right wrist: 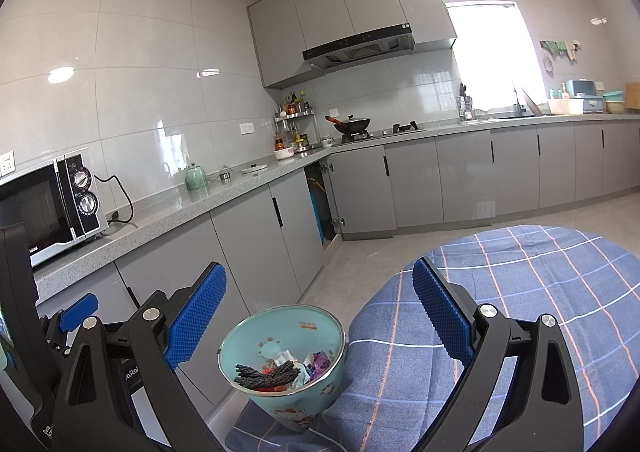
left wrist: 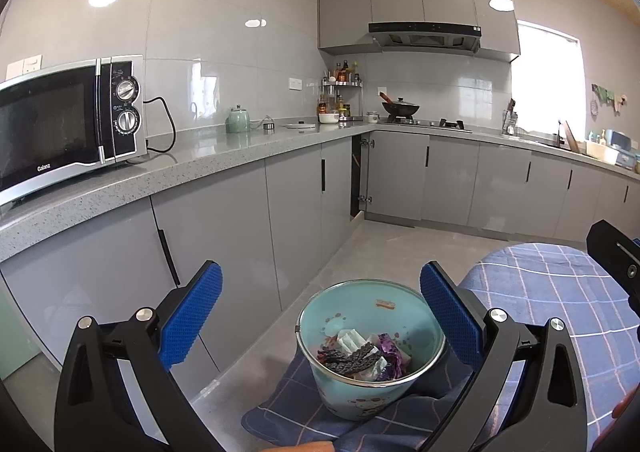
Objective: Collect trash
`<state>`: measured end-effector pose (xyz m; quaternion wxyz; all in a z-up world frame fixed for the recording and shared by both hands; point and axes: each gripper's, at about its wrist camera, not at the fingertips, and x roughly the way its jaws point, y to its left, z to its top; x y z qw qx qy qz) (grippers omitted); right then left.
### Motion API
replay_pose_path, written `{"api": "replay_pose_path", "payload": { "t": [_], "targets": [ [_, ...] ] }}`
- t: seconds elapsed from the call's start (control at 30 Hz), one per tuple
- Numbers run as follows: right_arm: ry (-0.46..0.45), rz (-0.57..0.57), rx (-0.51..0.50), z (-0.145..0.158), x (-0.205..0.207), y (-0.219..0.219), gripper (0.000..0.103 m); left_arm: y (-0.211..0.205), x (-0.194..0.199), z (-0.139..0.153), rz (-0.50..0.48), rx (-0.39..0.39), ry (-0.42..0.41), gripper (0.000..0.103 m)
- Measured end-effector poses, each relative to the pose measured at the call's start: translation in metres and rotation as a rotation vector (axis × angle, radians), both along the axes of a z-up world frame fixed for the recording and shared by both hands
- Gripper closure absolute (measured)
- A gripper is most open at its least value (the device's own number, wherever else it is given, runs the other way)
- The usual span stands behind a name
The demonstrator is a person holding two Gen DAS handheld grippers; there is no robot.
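My left gripper (left wrist: 320, 316) hangs with its blue-padded fingers (left wrist: 192, 316) spread wide and nothing between them; my right gripper (right wrist: 320, 316) is spread the same way and just as empty. Below and between both sets of jaws I see the trash bin (left wrist: 352, 392), a small teal metal pail with cartoon prints on its side and a shiny rim. Inside it lies the trash (left wrist: 360, 356): a dark, knobbly black strip on top, white crumpled paper, and a purple wrapper, with a bit of red showing in the right wrist view. The bin sits on a fold of the blue checked tablecloth (right wrist: 500, 312) that drapes over the round table to its right; the cloth touches the pail's base and side. Past the bin runs a grey tiled floor (right wrist: 400, 248), then grey cabinets (left wrist: 240, 219) under a speckled counter. On that counter, to my left, stands a microwave (left wrist: 68, 119); further along is a green kettle (left wrist: 238, 119), and at the far corner a wok (left wrist: 400, 107) sits on the stove beneath the range hood (left wrist: 424, 33).
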<state>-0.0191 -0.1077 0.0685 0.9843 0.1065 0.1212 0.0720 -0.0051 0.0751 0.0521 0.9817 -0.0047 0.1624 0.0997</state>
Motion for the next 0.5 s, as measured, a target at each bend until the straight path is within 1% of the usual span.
{"api": "replay_pose_path", "payload": {
  "t": [0.13, 0.3, 0.5],
  "targets": [
    [0.0, 0.0, 0.0, 0.0, 0.0, 0.0, 0.01, -0.005, 0.002, 0.001, -0.005, 0.031, -0.004, 0.006],
    [0.002, -0.005, 0.0, -0.001, 0.0, -0.002, 0.01, -0.001, 0.007, -0.001, -0.031, -0.018, 0.033, 0.006],
    [0.014, -0.003, -0.003, -0.003, 0.003, 0.0, 0.01, 0.004, 0.011, -0.005, -0.055, -0.055, 0.063, 0.006]
  ]
}}
